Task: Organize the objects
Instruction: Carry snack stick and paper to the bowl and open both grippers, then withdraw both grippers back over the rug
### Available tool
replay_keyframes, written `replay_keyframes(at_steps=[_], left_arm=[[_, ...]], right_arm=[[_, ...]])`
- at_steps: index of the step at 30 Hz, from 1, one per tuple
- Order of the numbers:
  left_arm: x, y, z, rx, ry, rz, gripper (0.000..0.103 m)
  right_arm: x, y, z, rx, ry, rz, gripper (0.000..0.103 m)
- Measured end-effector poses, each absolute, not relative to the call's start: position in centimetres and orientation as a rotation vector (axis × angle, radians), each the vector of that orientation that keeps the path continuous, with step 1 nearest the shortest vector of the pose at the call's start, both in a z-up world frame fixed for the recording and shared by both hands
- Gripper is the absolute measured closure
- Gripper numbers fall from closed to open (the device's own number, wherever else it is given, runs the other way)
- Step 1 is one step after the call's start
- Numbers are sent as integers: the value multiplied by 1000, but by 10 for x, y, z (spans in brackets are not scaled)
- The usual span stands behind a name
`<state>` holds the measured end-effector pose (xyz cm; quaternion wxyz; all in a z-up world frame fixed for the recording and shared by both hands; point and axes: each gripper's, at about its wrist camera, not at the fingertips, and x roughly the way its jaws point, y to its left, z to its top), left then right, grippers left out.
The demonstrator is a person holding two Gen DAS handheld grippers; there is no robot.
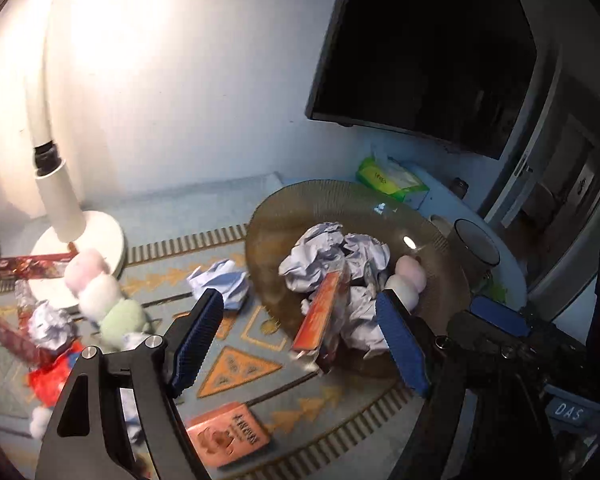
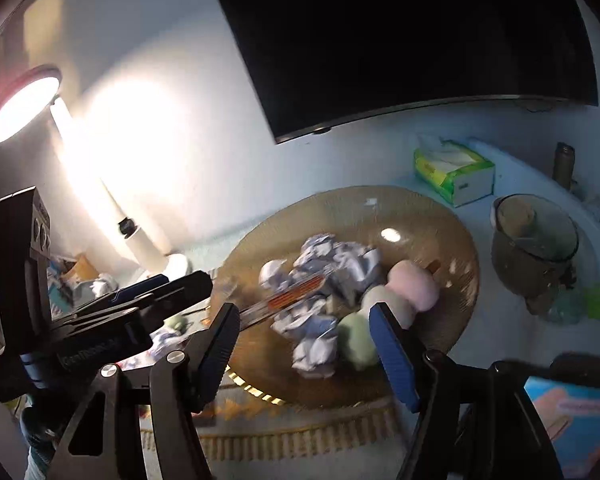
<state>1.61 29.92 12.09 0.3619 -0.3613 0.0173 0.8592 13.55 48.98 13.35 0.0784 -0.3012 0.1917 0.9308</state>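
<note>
A brown glass plate (image 1: 300, 196) (image 2: 340, 200) on the patterned mat holds crumpled paper balls (image 1: 328, 252) (image 2: 332, 260) and a plush skewer of pink, white and green balls (image 1: 410, 276) (image 2: 392, 300). My left gripper (image 1: 300, 340) hangs open over the plate's near side. A blurred orange snack packet (image 1: 320, 316) (image 2: 296, 300) lies tilted between its fingers, and neither pad touches it. My right gripper (image 2: 306, 350) is open too, above the plate's near rim, with the skewer's green ball just inside its right finger. The two grippers sit side by side.
On the mat to the left lie a second plush skewer (image 1: 96, 292), a paper ball (image 1: 220, 280), another orange packet (image 1: 228, 432) and red wrappers (image 1: 40, 264). A white lamp (image 1: 80, 240), a tissue box (image 2: 456, 172), a glass jar (image 2: 536, 240) and a dark screen (image 2: 400, 40) ring the plate.
</note>
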Motion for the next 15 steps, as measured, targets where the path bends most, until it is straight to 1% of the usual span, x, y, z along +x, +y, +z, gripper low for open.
replay_keyframes(at_steps=[3, 6, 11, 13, 15], left_arm=[[34, 250, 121, -923, 17, 2279, 25], [47, 196, 114, -945, -5, 2386, 22], [61, 107, 84, -1019, -51, 2596, 22], [63, 80, 68, -1054, -26, 2713, 22], [61, 61, 55, -1079, -22, 2771, 22]], right_arm=[[140, 467, 132, -925, 557, 2824, 36], [146, 439, 128, -958, 531, 2876, 34], [149, 387, 110, -1033, 488, 2956, 15], [146, 365, 94, -1071, 425, 2987, 13], [139, 347, 73, -1118, 316, 2998, 13]])
